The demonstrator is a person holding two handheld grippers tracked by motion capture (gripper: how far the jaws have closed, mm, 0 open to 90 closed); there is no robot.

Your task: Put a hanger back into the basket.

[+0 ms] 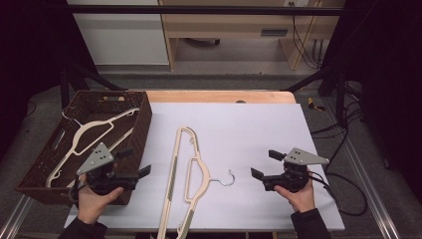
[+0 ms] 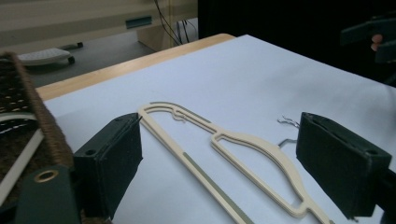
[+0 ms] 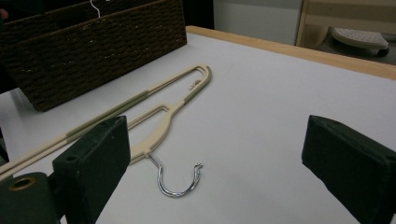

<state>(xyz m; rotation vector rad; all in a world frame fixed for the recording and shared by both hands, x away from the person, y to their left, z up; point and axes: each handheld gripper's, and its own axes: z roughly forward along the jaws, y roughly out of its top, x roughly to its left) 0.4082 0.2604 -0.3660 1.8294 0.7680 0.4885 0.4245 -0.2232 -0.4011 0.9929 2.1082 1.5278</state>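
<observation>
White sheeting [image 1: 259, 134] covers my wooden table [image 1: 219, 95], with pale cabinets beyond. I see the cream hanger [image 1: 185, 174] flat mid-sheet, its chrome hook [image 1: 226, 179] toward my right gripper [image 1: 261, 167]. Both tongs are spread and empty; my left gripper [image 1: 135, 163] hovers at the wicker basket [image 1: 144, 124]. From above I can see a second hanger [image 1: 82, 137] inside the basket. The right gripper view shows the basket's woven outer wall.
</observation>
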